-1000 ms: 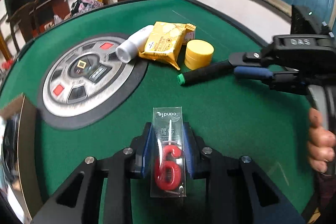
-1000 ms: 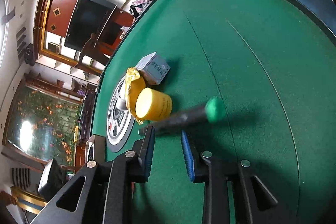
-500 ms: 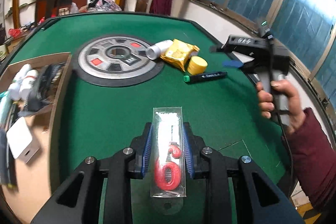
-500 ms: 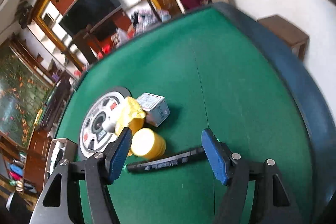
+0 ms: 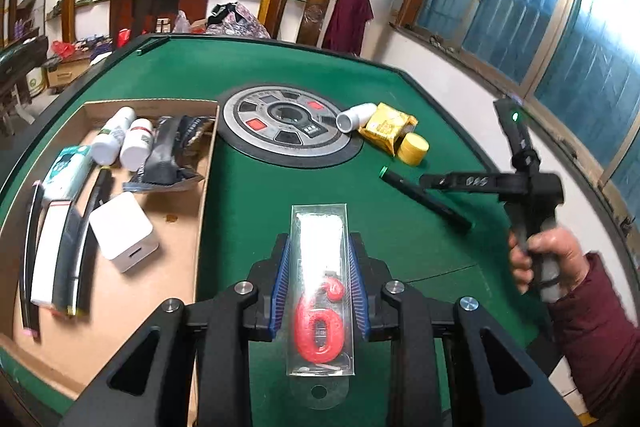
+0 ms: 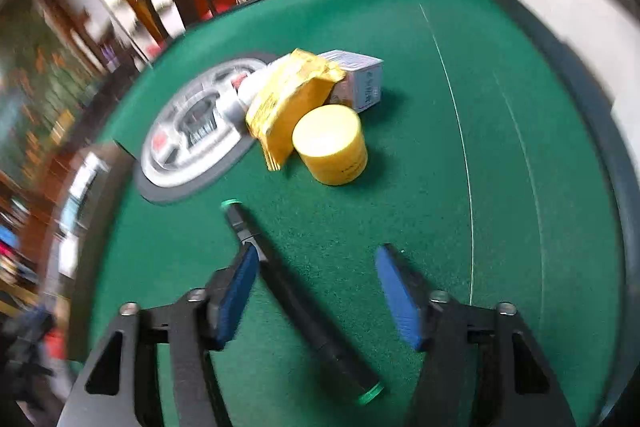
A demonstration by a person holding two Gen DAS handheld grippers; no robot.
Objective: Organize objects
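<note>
My left gripper (image 5: 319, 261) is shut on a clear pack with a red number-6 candle (image 5: 320, 291), held above the green table beside the cardboard box (image 5: 160, 203). My right gripper (image 6: 316, 271) is open just above a black marker with green ends (image 6: 296, 291), which lies between the jaws, close to the left pad. The same marker (image 5: 424, 199) and right gripper (image 5: 460, 183) show in the left wrist view. A yellow jar (image 6: 332, 147), a yellow packet (image 6: 292, 95), a small carton (image 6: 360, 79) and a white tube (image 5: 356, 115) lie together beyond the marker.
The box holds white bottles (image 5: 120, 139), a white charger cube (image 5: 124, 231), a dark pouch (image 5: 168, 155) and flat packs. A round grey control panel (image 5: 284, 123) sits in the table's middle. The table's raised rim (image 6: 580, 131) runs to the right.
The left gripper has pulled back and swung left with the candle pack, bringing the box into view. The right gripper has turned and lowered over the marker, jaws still open.
</note>
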